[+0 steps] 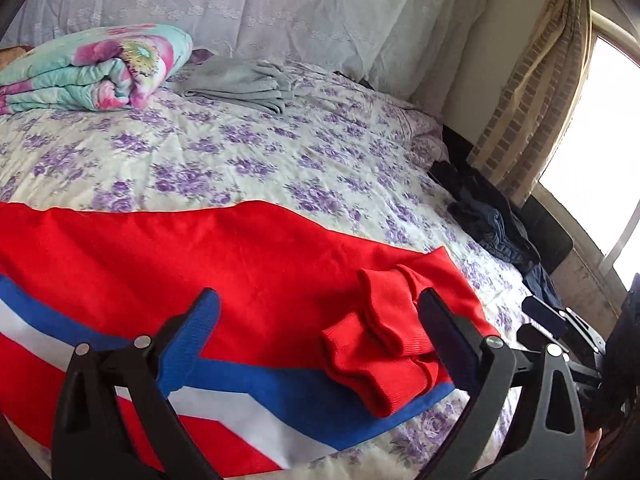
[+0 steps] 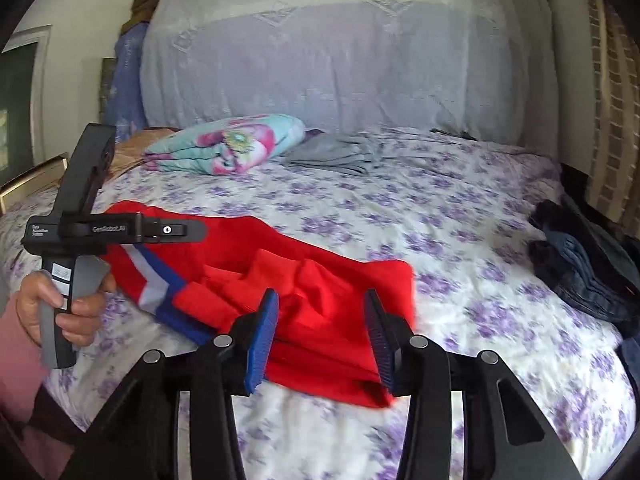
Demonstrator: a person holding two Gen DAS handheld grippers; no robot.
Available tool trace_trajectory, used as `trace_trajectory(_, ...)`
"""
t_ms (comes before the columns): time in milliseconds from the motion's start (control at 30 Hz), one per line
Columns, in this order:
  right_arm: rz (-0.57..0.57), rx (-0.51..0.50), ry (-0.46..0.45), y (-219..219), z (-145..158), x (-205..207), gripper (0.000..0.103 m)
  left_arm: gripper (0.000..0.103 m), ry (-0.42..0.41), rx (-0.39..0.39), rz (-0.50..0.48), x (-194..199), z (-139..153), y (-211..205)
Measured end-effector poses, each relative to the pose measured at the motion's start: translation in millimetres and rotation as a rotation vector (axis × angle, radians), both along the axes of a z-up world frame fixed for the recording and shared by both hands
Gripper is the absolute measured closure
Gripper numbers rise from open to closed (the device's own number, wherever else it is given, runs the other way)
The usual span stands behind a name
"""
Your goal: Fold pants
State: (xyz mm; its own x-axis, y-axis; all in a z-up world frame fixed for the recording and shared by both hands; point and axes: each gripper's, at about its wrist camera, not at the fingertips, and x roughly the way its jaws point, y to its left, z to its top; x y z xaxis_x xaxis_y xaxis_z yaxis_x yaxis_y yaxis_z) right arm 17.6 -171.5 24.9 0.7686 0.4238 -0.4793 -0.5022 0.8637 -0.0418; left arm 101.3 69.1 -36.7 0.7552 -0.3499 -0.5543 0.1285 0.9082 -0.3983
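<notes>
Purple-flowered bedding (image 2: 400, 220) is covering the bed, and the red pants (image 1: 224, 264) are lying across its near side, with a floral quilt (image 2: 228, 144) and grey folded cloth (image 2: 336, 154) sitting well beyond the pants and dark jeans (image 2: 584, 268) resting far to their right. The left gripper (image 1: 320, 320) is hovering with its jaws spread wide over the pants, the ribbed red cuffs (image 1: 380, 340) lying between the fingers unpinched. The right gripper (image 2: 320, 336) is standing released too, its pads apart above a rumpled end of the pants. I am judging the knit soft, light and limp, so gripping at the cuffs and the opposite hem edge looks best.
</notes>
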Motion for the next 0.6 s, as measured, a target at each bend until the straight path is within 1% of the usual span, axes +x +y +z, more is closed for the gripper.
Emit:
trace_trajectory(67,0.056,-0.049,0.027,28,-10,11,0.060,0.006,0.029,0.005,-0.016,1,-4,4)
trace_trajectory(100,0.074,-0.081,0.034,39,-16,16,0.060,0.006,0.049,0.035,-0.016,3,-9,3)
trace_trajectory(133,0.092,-0.140,0.041,54,-25,22,0.060,0.006,0.073,0.075,-0.010,5,-15,0)
trace_trajectory(200,0.101,-0.235,0.044,73,-39,29,0.060,0.007,0.149,0.176,0.002,14,-33,-10)
trace_trajectory(233,0.107,-0.272,0.051,80,-46,32,0.061,0.007,0.159,0.237,0.009,17,-37,-17)
trace_trajectory(267,0.111,-0.284,0.055,83,-47,33,0.063,0.007,0.156,0.282,0.016,16,-37,-22)
trace_trajectory(300,0.110,-0.287,0.052,83,-46,34,0.066,0.007,0.155,0.312,0.019,17,-38,-26)
trace_trajectory(333,0.104,-0.292,0.047,82,-44,33,0.082,0.006,0.158,0.321,0.020,17,-39,-26)
trace_trajectory(367,0.109,-0.281,0.053,80,-41,33,0.090,0.006,0.160,0.320,0.020,17,-39,-25)
trace_trajectory(433,0.099,-0.218,0.050,71,-29,33,0.091,0.006,0.160,0.310,0.020,17,-40,-23)
trace_trajectory(533,0.165,-0.095,0.051,62,-9,21,0.091,0.006,0.161,0.310,0.020,18,-40,-23)
trace_trajectory(600,0.223,-0.089,0.069,68,-9,15,0.091,0.006,0.161,0.301,0.021,18,-40,-21)
